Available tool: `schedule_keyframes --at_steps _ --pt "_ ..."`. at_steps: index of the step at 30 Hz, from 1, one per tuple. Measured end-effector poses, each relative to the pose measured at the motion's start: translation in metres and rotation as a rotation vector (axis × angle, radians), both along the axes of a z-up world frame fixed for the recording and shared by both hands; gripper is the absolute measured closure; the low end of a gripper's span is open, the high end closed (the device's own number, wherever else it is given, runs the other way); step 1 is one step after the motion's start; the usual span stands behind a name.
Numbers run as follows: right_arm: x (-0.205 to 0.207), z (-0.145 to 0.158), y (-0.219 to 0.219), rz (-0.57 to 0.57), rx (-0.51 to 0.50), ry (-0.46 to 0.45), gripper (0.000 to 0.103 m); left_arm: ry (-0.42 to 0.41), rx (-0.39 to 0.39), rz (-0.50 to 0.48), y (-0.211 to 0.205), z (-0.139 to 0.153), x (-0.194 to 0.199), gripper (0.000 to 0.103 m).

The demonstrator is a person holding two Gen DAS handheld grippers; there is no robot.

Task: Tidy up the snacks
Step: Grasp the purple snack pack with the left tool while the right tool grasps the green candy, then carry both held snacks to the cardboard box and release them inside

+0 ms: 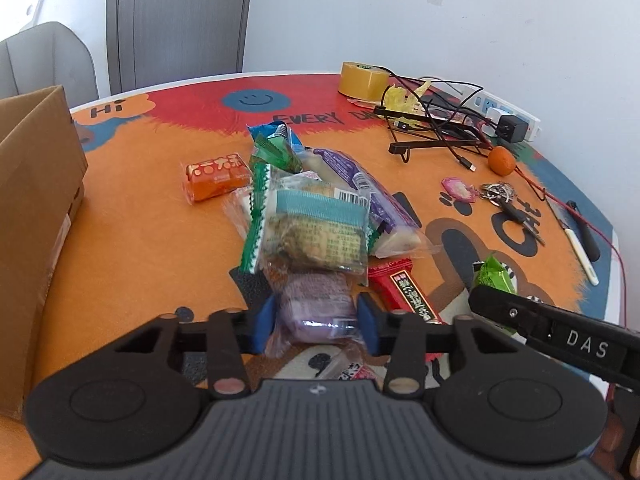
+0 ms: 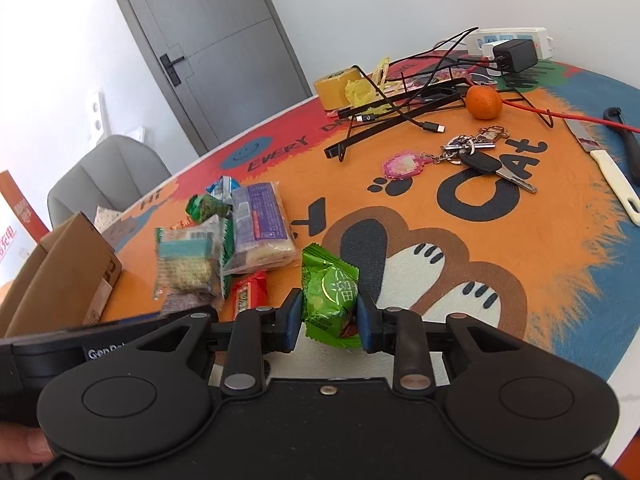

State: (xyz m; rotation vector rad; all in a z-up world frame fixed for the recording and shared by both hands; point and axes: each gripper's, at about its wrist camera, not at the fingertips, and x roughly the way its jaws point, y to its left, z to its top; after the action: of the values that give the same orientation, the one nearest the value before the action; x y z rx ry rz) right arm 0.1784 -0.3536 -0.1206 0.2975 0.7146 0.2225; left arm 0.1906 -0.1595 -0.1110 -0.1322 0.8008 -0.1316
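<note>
Both my grippers held snacks over the orange mat.

My left gripper (image 1: 316,320) pinched a purple pack (image 1: 316,304) at the snack pile's (image 1: 316,216) near edge; my right gripper (image 2: 328,316) clamped a green pack (image 2: 330,296), with a box (image 1: 36,208) at left.

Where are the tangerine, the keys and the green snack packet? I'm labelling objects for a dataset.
tangerine (image 2: 483,102): right wrist view, middle of the peel.
keys (image 2: 480,162): right wrist view, black key head.
green snack packet (image 2: 329,296): right wrist view, wrapper's printed front.
</note>
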Motion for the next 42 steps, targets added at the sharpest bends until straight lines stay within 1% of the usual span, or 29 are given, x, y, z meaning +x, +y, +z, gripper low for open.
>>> schedule_keyframes --at_steps 1,7,18,32,42 --pt "-0.001 0.0 0.0 -0.004 0.008 -0.002 0.074 0.0 0.002 0.001 0.0 0.001 -0.001 0.065" --pt "-0.009 0.003 0.002 -0.004 0.036 -0.015 0.074 -0.013 0.002 -0.003 -0.001 0.007 -0.01 0.067" --pt "-0.018 0.019 0.012 0.03 0.052 -0.056 0.074 -0.07 -0.024 0.033 0.015 0.029 -0.031 0.068" --pt "-0.025 0.05 0.059 0.121 0.043 -0.118 0.074 -0.179 -0.068 0.109 0.062 0.068 -0.063 0.068" --pt "-0.025 0.07 0.095 0.185 0.037 -0.164 0.074 -0.236 -0.083 0.169 0.099 0.088 -0.079 0.068"
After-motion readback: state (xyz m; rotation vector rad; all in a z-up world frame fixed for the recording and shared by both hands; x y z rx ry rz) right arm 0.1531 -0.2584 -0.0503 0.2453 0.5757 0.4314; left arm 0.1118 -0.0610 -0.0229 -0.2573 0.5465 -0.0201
